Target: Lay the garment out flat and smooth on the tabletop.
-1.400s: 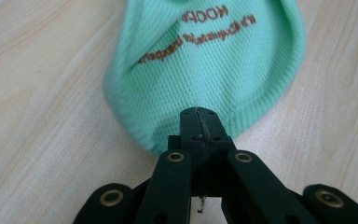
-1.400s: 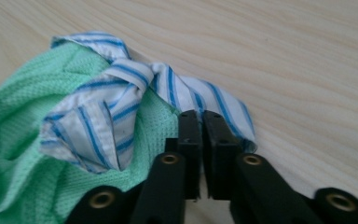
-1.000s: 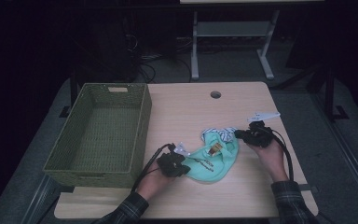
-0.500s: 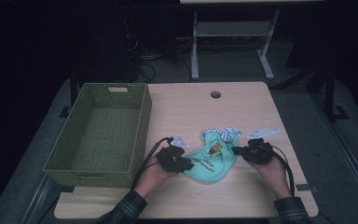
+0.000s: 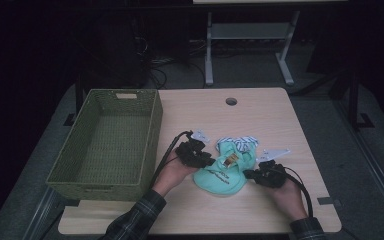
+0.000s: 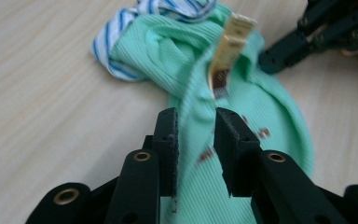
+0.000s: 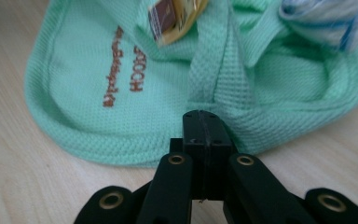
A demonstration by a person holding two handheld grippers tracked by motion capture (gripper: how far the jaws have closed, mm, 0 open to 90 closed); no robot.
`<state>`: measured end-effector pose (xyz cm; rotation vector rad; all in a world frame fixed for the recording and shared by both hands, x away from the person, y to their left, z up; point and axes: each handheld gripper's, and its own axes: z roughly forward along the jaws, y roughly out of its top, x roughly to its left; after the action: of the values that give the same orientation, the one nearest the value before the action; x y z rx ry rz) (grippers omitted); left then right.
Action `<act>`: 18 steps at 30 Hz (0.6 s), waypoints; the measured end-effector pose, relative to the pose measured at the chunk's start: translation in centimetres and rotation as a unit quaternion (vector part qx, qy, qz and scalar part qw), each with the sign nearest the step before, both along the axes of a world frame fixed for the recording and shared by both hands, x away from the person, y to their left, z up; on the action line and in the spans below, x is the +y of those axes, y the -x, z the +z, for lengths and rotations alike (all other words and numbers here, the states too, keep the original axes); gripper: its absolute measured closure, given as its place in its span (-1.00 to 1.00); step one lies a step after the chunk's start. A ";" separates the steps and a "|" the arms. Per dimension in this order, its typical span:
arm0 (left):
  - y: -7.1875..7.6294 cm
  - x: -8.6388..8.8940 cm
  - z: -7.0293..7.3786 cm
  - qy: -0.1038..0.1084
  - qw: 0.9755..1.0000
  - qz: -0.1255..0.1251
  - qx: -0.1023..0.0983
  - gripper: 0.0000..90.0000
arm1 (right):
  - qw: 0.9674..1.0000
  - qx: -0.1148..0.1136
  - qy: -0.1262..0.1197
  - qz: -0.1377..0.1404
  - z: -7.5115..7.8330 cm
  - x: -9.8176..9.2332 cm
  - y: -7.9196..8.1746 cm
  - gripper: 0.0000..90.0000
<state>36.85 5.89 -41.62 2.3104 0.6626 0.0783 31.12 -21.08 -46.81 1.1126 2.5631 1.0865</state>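
A mint-green cloth (image 5: pixel 219 177) with brown lettering, a tan tag (image 6: pixel 226 60) and a blue-and-white striped part (image 5: pixel 237 143) lies bunched on the wooden table. My left gripper (image 5: pixel 207 161) is at its left edge. Its jaws have just been opening, and they now stand apart around an upright fold of the green cloth (image 6: pixel 270 121). My right gripper (image 5: pixel 247 174) is at the cloth's right edge, with its jaws shut together on the hem (image 7: pixel 203 122), from which a ridge of fabric runs away. The right gripper (image 6: pixel 270 63) appears far off in the left gripper view.
A green woven basket (image 5: pixel 152 130), empty, stands along the table's left side, close to the left forearm. A round cable hole (image 5: pixel 231 101) sits at the back of the table. The person's sleeves come in over the front edge.
The left gripper's jaws have opened around the fold and the hand has lifted slightly. The right gripper has moved from the cloth's far right corner toward the person and stays shut.
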 end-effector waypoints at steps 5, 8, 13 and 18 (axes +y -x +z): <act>-1.5 -1.0 0.1 -0.006 1.000 -0.003 -0.008 0.53 | 1.000 -0.003 -0.001 0.004 -0.1 0.0 0.0 1.00; -2.9 -2.4 0.2 -0.028 0.999 -0.008 -0.025 0.50 | 1.000 -0.007 0.002 0.005 -0.1 0.1 0.1 1.00; -4.1 -3.9 -0.1 -0.037 0.999 -0.009 -0.031 0.48 | 1.000 -0.008 0.005 0.005 -0.1 0.1 0.1 1.00; -5.7 -5.1 -1.3 -0.042 0.999 0.004 -0.025 0.47 | 1.000 -0.009 0.008 0.005 0.0 0.2 0.2 1.00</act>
<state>42.56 0.74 -42.97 2.3782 0.6557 0.1702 30.91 -20.92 -46.84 1.0826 2.5613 1.0720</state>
